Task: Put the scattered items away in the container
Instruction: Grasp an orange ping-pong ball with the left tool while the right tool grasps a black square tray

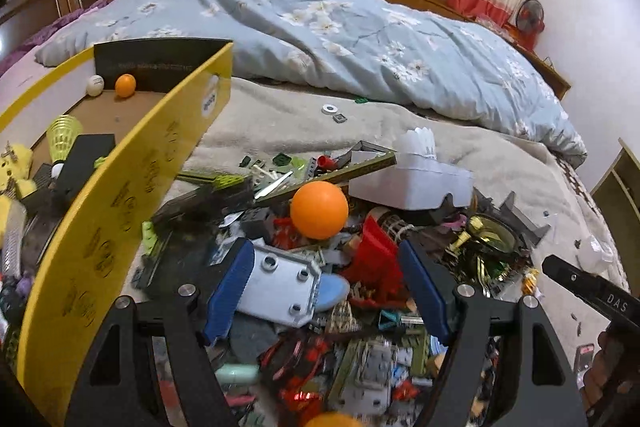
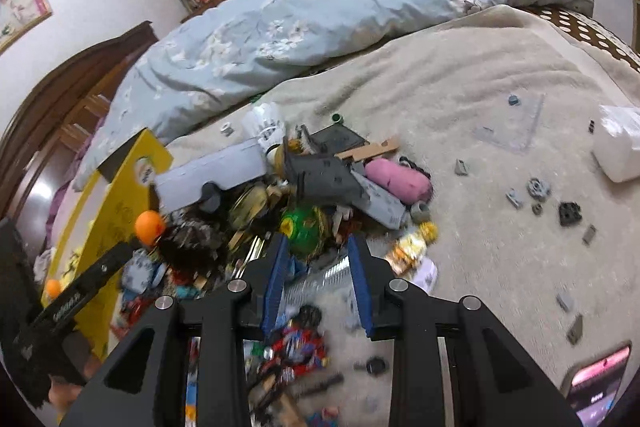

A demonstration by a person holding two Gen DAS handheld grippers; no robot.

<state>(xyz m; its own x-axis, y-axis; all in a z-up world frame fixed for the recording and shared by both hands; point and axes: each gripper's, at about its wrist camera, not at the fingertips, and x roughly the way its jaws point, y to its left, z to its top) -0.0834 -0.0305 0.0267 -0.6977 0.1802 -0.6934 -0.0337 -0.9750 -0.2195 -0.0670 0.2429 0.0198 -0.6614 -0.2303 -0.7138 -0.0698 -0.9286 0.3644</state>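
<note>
Container: we log the yellow box (image 1: pixel 120 195) at the left edge of the heap, already holding a white ball (image 1: pixel 95 85), an orange ball (image 1: pixel 125 85), a yellow shuttlecock (image 1: pixel 63 139) and assorted toys.

Outstanding: we count most of the toy pile (image 1: pixel 320 267) beside it, plus small grey pieces (image 2: pixel 536 195) scattered far right on the beige blanket (image 2: pixel 480 87).

Tongs: left gripper (image 1: pixel 326 291) spread wide over the pile, pinching nothing; right gripper (image 2: pixel 318 279) half-closed, contents unclear. We judge the job early.
</note>
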